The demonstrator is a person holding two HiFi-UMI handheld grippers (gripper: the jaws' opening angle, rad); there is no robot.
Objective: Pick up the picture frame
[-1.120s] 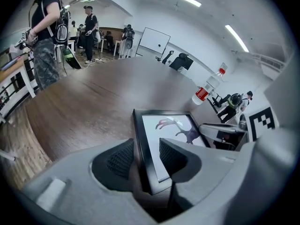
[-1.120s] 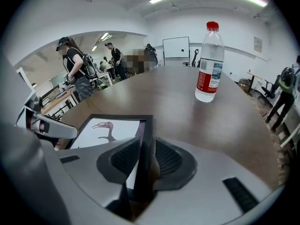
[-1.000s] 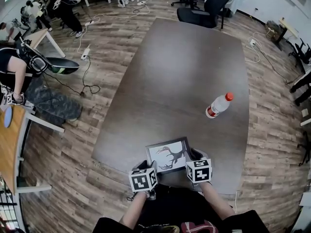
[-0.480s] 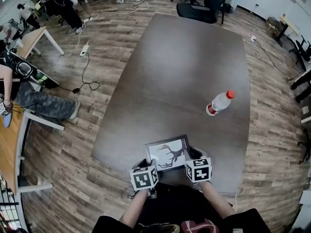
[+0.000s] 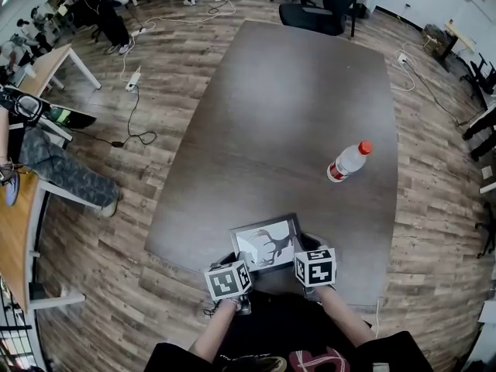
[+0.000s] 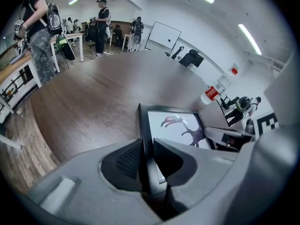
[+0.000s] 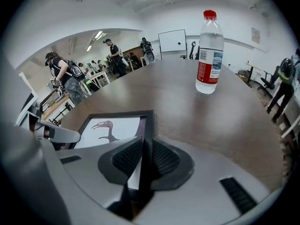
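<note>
The picture frame (image 5: pixel 266 242), black-edged with a dark bird-like print on white, lies on the brown table (image 5: pixel 287 107) near its front edge. My left gripper (image 5: pixel 235 260) is at its left side. In the left gripper view the frame (image 6: pixel 176 125) has its left rail between the closing jaws of the left gripper (image 6: pixel 146 146), both pads against it. My right gripper (image 5: pixel 304 248) is at the right side. In the right gripper view the frame (image 7: pixel 115 125) has its right rail pinched by the right gripper (image 7: pixel 144 146), whose jaws are also closing.
A clear water bottle (image 5: pixel 346 162) with a red cap and label stands on the table beyond the frame, to the right, and shows as the bottle (image 7: pixel 209 55) ahead of the right gripper. Office chairs (image 5: pixel 325 10) stand past the table's far end. People and desks (image 5: pixel 46 60) are at the left.
Both grippers stay at the frame's two sides and the frame has not visibly shifted. The people at the far left have moved about.
</note>
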